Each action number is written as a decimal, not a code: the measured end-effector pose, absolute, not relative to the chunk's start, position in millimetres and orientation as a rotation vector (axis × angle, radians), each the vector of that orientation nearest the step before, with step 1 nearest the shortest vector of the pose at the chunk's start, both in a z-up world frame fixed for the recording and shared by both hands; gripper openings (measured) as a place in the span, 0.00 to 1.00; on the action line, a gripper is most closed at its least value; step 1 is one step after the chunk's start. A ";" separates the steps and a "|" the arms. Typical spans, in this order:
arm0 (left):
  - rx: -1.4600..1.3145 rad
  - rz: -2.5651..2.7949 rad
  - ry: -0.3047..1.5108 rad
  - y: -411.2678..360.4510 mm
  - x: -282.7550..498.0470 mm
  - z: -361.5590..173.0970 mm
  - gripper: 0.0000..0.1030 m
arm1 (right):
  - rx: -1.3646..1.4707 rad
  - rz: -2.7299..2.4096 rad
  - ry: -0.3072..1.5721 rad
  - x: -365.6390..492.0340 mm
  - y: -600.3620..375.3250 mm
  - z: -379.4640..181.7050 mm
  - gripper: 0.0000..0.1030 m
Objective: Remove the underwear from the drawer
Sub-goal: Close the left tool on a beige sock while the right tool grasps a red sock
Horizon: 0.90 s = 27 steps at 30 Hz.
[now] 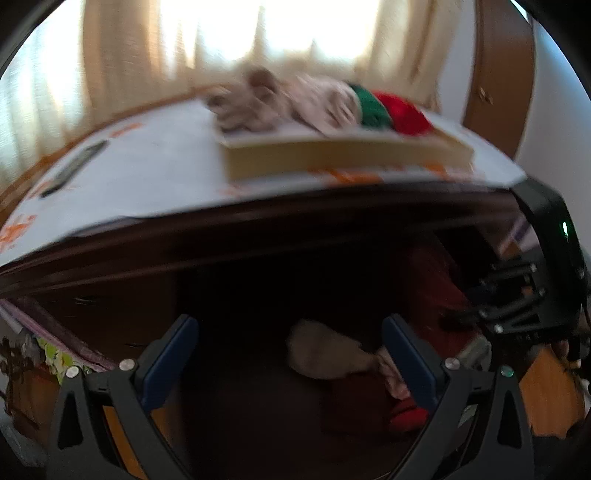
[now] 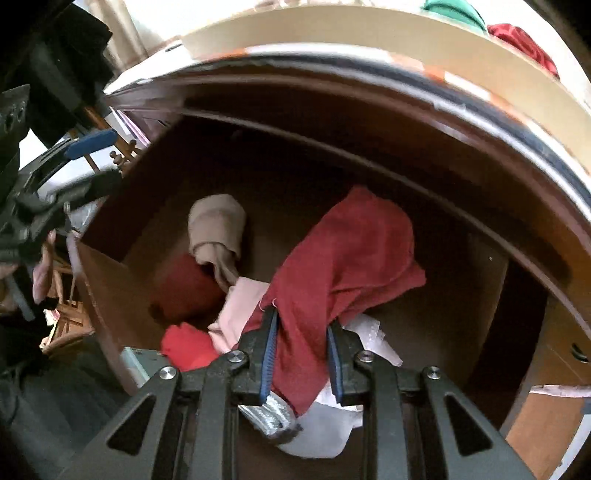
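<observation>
Two right gripper [image 2: 301,350] fingers [image 2: 269,347] pinch dark-red underwear [image 2: 347,254] above drawer [image 2: 110,280]

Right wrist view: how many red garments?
4: dark red cloth clamped in the right tongs, maroon bundle and bright red piece in the drawer, another on top. More may be hidden.

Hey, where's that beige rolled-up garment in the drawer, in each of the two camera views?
Left wrist: the beige garment lies low and centre, dim, between the open left fingers.
Right wrist: it sits left of centre, on the drawer floor, beyond the dark red cloth that the right fingers pinch.
Shared landmark: the cream tray on top of the dresser, seen near the top edge in the right wrist view.
</observation>
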State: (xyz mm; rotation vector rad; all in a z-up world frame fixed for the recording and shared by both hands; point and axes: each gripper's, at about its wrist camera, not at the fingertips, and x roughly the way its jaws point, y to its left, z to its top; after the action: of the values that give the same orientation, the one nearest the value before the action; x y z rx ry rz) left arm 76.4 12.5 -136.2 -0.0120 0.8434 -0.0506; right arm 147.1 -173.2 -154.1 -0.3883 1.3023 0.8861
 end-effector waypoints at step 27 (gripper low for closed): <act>0.076 -0.187 1.238 -34.5 140.3 -198.0 0.81 | -0.327 0.923 1.410 162.7 -176.7 -190.0 0.66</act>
State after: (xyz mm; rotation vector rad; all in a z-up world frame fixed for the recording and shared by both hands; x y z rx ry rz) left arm 140.3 -34.5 -198.0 0.0757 1.2376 -0.1869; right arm 162.7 -176.7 -190.0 -0.3270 1.4103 0.9231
